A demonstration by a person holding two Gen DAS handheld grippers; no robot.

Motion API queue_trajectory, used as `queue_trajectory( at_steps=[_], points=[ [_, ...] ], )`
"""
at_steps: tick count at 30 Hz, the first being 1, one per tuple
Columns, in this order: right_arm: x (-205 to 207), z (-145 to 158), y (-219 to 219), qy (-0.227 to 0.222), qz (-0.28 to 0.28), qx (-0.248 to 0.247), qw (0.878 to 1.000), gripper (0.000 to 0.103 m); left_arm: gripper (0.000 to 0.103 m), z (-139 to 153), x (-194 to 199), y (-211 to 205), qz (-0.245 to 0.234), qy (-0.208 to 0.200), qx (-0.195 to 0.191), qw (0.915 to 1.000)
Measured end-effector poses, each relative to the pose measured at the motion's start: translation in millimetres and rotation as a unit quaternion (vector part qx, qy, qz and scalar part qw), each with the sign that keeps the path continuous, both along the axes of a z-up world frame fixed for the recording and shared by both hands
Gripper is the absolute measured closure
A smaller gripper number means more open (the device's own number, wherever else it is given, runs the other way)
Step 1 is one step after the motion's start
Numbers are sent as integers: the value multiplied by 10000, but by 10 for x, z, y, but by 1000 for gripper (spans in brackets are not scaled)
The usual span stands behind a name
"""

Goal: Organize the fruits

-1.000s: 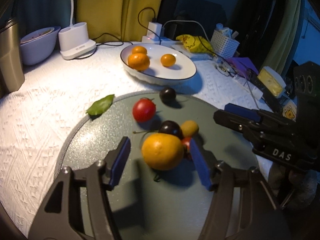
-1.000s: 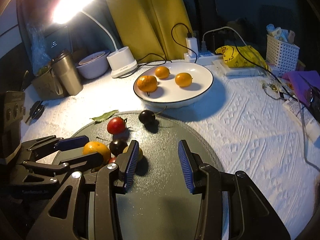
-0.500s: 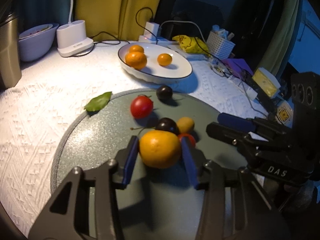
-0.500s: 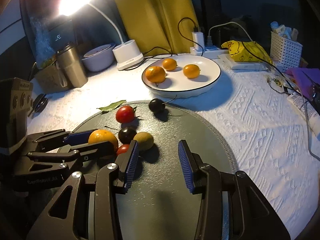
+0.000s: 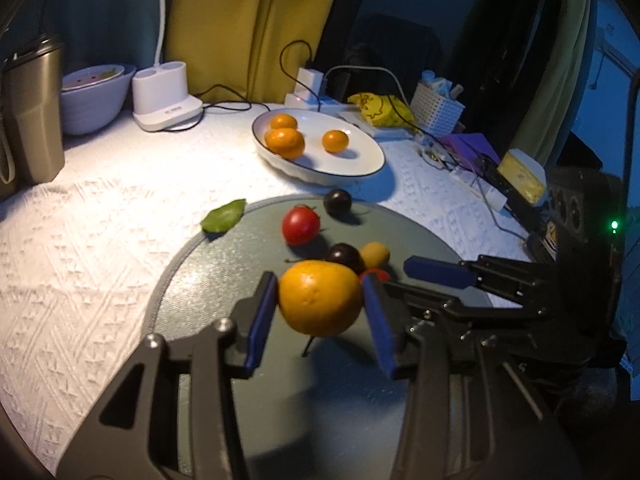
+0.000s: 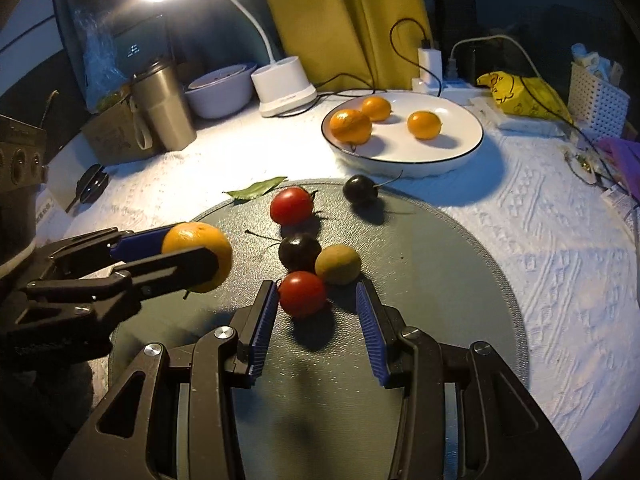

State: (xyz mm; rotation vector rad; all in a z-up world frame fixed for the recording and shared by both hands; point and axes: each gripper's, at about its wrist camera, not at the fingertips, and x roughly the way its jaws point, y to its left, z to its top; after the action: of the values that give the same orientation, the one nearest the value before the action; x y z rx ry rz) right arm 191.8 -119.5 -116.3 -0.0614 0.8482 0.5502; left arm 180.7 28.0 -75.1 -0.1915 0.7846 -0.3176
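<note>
Left wrist view first: white cloth covers the table, and on it lies the round grey mat, its far edge just short of the white plate. Three oranges sit on that plate, two touching at the back left and one apart to the right. Left gripper is clamped on the big orange, both blue pads pressed to its sides, and the fruit hangs clear of the mat with its shadow underneath. Over to the right wrist view: right gripper hovers low over the mat, fingers narrow but gripping nothing, the near tomato sitting between the pads, right by the left one and apart from the right one. Just beyond it, touching, are the olive fruit and a dark plum. Farther back stand another tomato and a second plum near the mat's far edge. Green leaf lies at the rim.
</note>
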Motion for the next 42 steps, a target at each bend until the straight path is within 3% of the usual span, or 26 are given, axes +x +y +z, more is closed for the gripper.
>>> queue_trajectory(
  at_steps=[16, 18, 19, 24, 42],
  points=[
    [92, -128, 135, 284, 170, -65, 9994, 60, 58, -2, -33, 43, 8, -42, 13, 10000],
    [99, -127, 141, 294, 203, -39, 9994, 63, 58, 5, -31, 41, 12, -54, 17, 10000],
    [102, -129, 142, 310, 225, -27, 9993, 72, 58, 8, -30, 39, 15, -57, 21, 10000],
    [102, -119, 146, 323, 263, 7, 9991, 73, 58, 34, -13, 27, 13, -66, 68, 10000],
    [192, 240, -151, -83, 126, 249, 9996, 73, 58, 246, 155, -164, -84, -227, 293, 9993]
  ],
)
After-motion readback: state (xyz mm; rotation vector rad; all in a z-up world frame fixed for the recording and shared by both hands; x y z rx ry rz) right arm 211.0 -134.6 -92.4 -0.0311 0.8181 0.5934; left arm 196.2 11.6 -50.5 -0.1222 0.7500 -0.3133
